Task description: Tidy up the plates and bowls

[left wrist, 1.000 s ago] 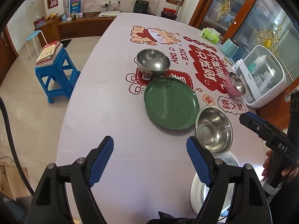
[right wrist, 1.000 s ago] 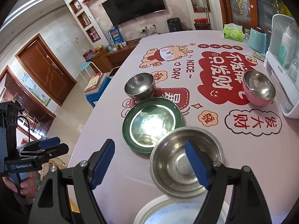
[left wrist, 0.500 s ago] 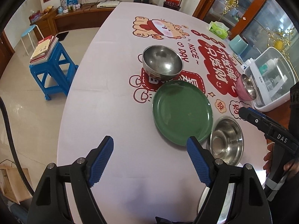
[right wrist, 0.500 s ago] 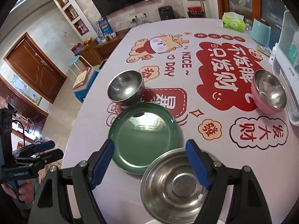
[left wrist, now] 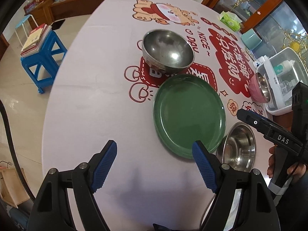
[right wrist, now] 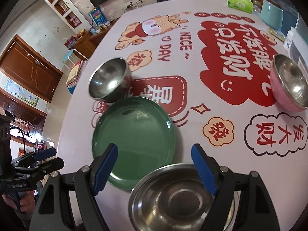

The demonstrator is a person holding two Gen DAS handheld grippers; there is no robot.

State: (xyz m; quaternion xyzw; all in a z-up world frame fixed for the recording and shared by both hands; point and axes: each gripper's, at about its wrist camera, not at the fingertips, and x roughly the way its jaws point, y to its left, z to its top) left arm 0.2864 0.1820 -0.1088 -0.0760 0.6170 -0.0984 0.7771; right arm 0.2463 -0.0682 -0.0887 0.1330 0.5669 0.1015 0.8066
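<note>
A green plate [left wrist: 189, 113] [right wrist: 133, 143] lies mid-table. A deep steel bowl [left wrist: 167, 51] [right wrist: 108, 80] stands just beyond it. A shallow steel bowl [left wrist: 238, 148] [right wrist: 181, 198] sits near the front edge, right of the plate. A pink bowl with a steel lining [left wrist: 259, 88] [right wrist: 288, 84] stands at the right. My left gripper [left wrist: 155, 165] is open and empty over bare cloth, left of the plate's near rim. My right gripper [right wrist: 154, 168] is open and empty, above the shallow bowl's far rim; it also shows in the left wrist view [left wrist: 250, 119].
A white dish rack [left wrist: 283, 80] stands at the table's right edge. A tissue box [right wrist: 239, 3] and a teal container [right wrist: 271, 14] sit at the far right. A blue stool [left wrist: 41, 57] with books stands on the floor left of the table.
Both grippers have moved forward and lower over the table, so the plate and bowls look nearer and larger. Both stay open. No dish has moved.
</note>
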